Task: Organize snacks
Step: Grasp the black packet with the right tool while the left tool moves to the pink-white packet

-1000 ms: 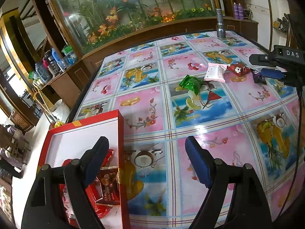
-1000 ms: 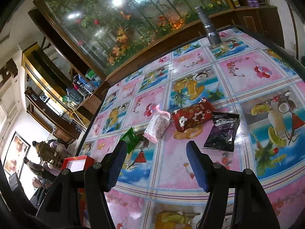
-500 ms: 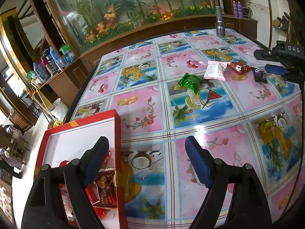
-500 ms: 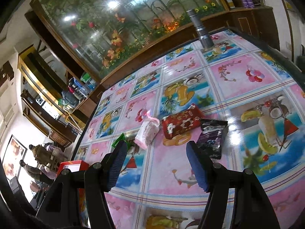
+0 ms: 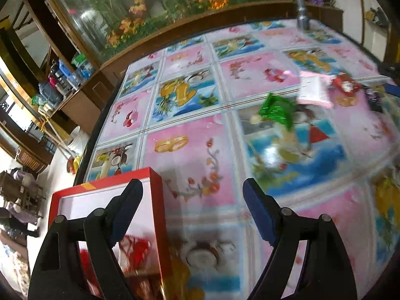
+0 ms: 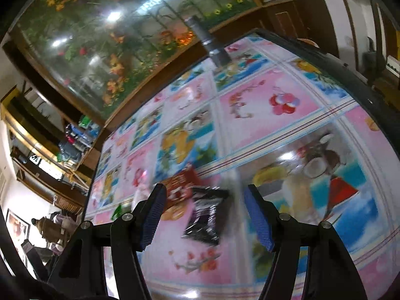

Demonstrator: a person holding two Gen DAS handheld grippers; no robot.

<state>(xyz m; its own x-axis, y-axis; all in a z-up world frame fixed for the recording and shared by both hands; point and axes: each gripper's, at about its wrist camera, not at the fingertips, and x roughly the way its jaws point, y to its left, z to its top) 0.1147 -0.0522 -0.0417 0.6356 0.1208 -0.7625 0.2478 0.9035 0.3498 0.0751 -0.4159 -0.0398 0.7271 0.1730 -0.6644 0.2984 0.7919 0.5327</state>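
My left gripper (image 5: pixel 192 207) is open and empty, above the right wall of a red box (image 5: pixel 156 200) with a white inside that holds red snack packets (image 5: pixel 135 250). Farther off on the table lie a green packet (image 5: pixel 276 111), a pink packet (image 5: pixel 313 91), a red packet (image 5: pixel 346 85) and a dark packet (image 5: pixel 373 100). My right gripper (image 6: pixel 203 215) is open and empty, with the dark packet (image 6: pixel 206 218) lying between its fingers on the table. The red packet (image 6: pixel 181 186) lies just beyond the left finger, with the pink packet (image 6: pixel 141 191) and the green packet (image 6: pixel 117 211) farther left.
The table (image 5: pixel 200 150) has a glossy cloth of pink and blue fruit pictures. A grey metal flashlight (image 6: pixel 210 42) stands at its far edge, also in the left wrist view (image 5: pixel 302 12). A planter wall runs behind. The table's right edge (image 6: pixel 350 75) is close to my right gripper.
My right gripper has moved forward and down over the dark packet, which now lies between its fingers. My left gripper has shifted forward and right from the box interior toward the table.
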